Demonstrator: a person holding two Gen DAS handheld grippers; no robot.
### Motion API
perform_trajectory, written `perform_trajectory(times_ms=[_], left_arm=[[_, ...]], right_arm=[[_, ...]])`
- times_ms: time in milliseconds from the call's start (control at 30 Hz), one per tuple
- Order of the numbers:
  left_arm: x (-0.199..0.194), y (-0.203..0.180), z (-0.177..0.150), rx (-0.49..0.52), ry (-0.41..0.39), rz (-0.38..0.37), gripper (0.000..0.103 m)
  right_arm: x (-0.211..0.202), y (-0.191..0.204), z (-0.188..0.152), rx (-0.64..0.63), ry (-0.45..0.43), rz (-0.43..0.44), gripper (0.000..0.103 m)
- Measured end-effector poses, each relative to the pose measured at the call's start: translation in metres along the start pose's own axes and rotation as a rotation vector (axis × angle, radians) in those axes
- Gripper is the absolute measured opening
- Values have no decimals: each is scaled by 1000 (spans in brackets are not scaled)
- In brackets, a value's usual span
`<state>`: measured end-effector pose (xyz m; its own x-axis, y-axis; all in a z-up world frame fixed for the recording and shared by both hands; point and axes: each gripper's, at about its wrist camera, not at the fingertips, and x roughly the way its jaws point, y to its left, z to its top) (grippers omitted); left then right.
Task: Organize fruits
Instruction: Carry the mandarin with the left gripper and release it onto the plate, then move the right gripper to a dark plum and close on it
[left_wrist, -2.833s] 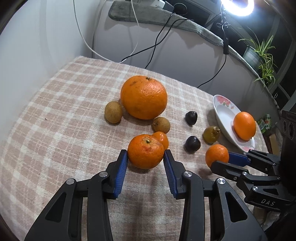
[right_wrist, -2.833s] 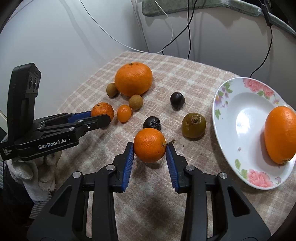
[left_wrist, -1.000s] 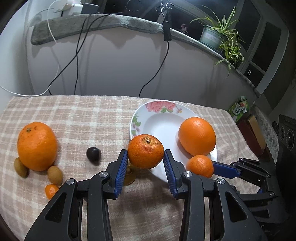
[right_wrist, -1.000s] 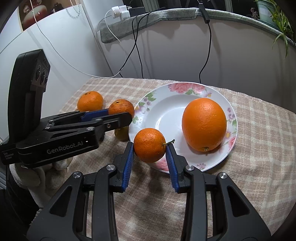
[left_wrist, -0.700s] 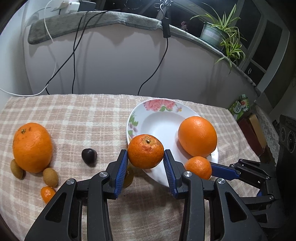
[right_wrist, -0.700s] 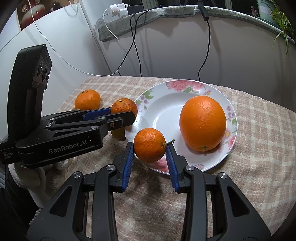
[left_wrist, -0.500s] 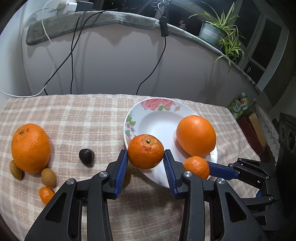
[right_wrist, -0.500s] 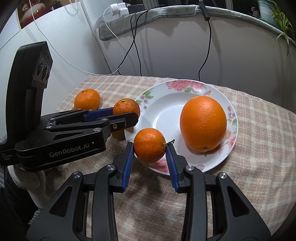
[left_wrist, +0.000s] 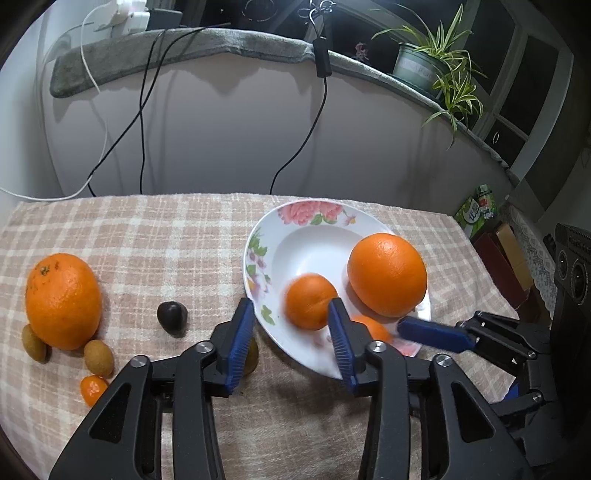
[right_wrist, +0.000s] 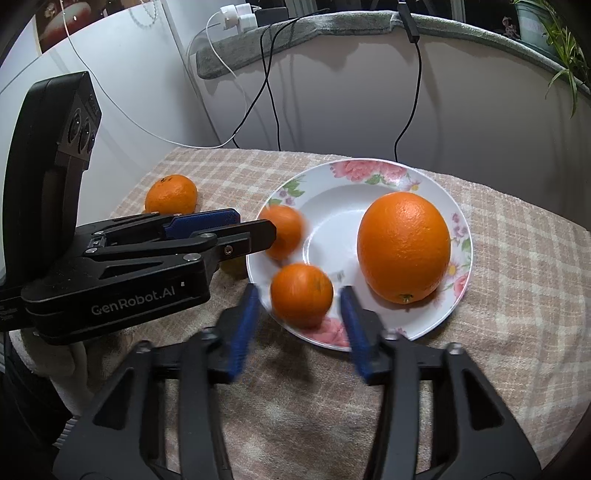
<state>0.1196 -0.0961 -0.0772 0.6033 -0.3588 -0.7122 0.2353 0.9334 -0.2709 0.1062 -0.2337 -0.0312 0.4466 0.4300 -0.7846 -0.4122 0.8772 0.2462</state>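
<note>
On a bench (left_wrist: 166, 236) under a checked cloth, loose fruit lies at the left of the left wrist view: a big orange (left_wrist: 62, 301) with two small brown fruits, one (left_wrist: 34, 343) at its left foot and another (left_wrist: 98, 357) at its right, and a tiny kumquat (left_wrist: 92, 388) just in front. Near them, toward the middle, sits a dark fruit (left_wrist: 172, 317), and an olive-green fruit (left_wrist: 252, 357) shows partly behind a blue pad.

The left claw (left_wrist: 291, 343) stands open at the plate's near rim, its pads apart from a blurred mandarin (left_wrist: 309, 301) that lies inside the flowered plate (left_wrist: 295, 236). Whether that mandarin touches the right pad cannot be told. Beside it on the plate rests a large navel orange (left_wrist: 387, 274), and a second mandarin (left_wrist: 373, 328) peeks out behind the pad, close to the blue tip of the right claw (left_wrist: 430, 334) reaching in from the right.

In the right wrist view, the big orange (right_wrist: 171, 194) sits on the cloth at the left, beyond the left claw (right_wrist: 236, 227), whose tip lies against the first mandarin (right_wrist: 282, 232) at the plate's (right_wrist: 369, 173) left rim. The right claw (right_wrist: 300, 328) is open, blurred pads wide of the second mandarin (right_wrist: 301, 295), which sits on the plate's near edge. The navel orange (right_wrist: 403, 246) fills the plate's right half.
</note>
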Motion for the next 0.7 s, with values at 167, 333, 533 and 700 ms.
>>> perform_trajectory(times_ms=[167,333,533,700], left_arm=[[-2,2,1,-11,-5,5,49],[-5,3,0,-13,-10,5,51],[-10,5,1,-29,-18,11,74],[-14,10,1,-40,-21,22,74]], right_arm=[[-4,1,2,-14,-14,-8,65],[-4,2,1,-14,-15,-10,66],[-7,5,2,-20,-26,-10,80],[-10,7,3,-24,-33,-11,84]])
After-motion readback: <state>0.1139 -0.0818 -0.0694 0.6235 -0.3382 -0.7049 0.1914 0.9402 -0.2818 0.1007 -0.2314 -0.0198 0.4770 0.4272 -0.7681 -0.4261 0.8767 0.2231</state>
